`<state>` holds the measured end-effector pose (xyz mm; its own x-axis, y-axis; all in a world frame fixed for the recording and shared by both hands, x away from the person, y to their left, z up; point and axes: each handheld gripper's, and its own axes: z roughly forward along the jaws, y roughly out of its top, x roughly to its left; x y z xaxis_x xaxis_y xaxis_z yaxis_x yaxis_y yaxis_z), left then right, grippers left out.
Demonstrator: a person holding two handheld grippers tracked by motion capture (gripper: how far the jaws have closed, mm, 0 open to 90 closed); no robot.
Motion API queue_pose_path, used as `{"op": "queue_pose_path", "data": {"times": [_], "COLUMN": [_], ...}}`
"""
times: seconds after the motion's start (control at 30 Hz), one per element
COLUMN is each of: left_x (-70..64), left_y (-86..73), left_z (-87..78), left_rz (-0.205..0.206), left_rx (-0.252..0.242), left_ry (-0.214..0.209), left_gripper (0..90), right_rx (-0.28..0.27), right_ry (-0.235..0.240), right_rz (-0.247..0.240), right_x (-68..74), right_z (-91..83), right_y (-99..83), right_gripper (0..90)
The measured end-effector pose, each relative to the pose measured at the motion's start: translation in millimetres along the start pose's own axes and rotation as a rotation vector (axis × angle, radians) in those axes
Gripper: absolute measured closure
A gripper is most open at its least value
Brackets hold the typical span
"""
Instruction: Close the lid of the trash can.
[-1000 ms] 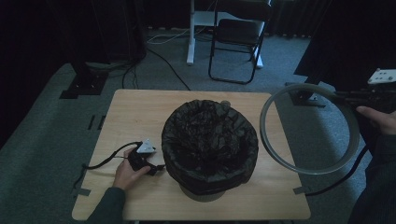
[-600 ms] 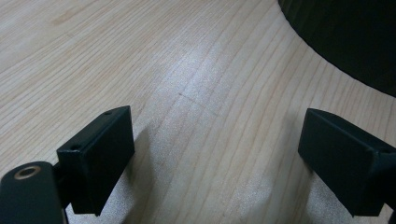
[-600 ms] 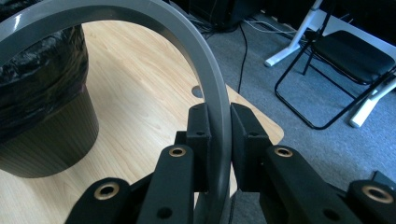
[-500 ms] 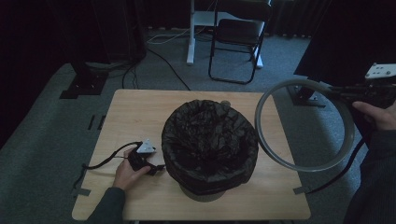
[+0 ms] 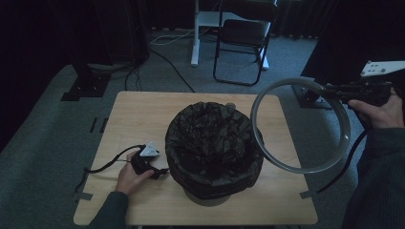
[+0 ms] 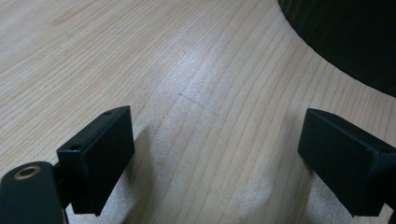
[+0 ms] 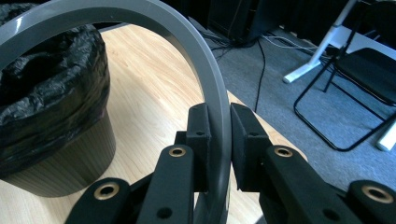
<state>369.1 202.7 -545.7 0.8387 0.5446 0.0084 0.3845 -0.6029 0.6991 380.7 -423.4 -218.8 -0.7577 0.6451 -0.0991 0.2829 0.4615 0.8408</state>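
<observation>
The right gripper is held up in the air past the table's right edge, jaws clamped on the rim of a grey ring. In the right gripper view the ring runs straight between the two jaws, pinched tight w/ no gap either side, then arcs up and away to the left of the claw. From the high view the ring hangs tilted from the claw, most of it below and left of the grip, its lower-left arc overlapping the bin's right side (whether it touches the liner, can't tell).

The bin sits approx. mid-table, well left of the right claw, lined w/ a black bag folded over the rim; the ribbed bin wall shows under the bag in the right gripper view.

The left gripper lies low on the wooden table, held by the left hand, just beside the bin's left side. Its jaws stand wide apart w/ nothing between them, only bare wood; in the left gripper view the dark bin wall curves ahead and right of the claw. Its cable trails off to the left across the table.
</observation>
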Motion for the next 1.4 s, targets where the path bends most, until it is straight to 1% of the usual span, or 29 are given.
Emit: {"op": "queue_pose_path", "data": {"times": [0.37,0.63,0.83,1.13,1.4], "left_x": [0.0,-0.3,-0.3,-0.3,-0.3], "left_y": [0.0,0.0,0.0,0.0,0.0], "left_z": [0.0,-0.3,-0.3,-0.3,-0.2], "left_rz": [0.0,0.0,0.0,0.0,0.0], "left_rx": [0.0,0.003,0.003,0.003,0.003], "left_ry": [0.0,-0.002,-0.002,-0.002,-0.002], "left_gripper": [10.8,10.8,10.8,10.8,10.8], "right_rx": [-0.024,-0.037,-0.049,-0.045,-0.052], "right_ry": [0.035,0.065,0.086,0.118,0.134], "right_rz": [-0.009,-0.026,-0.025,-0.032,-0.033], "right_x": [6.3,10.8,14.3,18.9,22.1], "right_z": [15.2,25.5,33.0,45.6,54.8], "right_y": [13.0,22.9,27.7,34.7,39.2], "right_gripper": [79.3,79.3,79.3,79.3,79.3]}}
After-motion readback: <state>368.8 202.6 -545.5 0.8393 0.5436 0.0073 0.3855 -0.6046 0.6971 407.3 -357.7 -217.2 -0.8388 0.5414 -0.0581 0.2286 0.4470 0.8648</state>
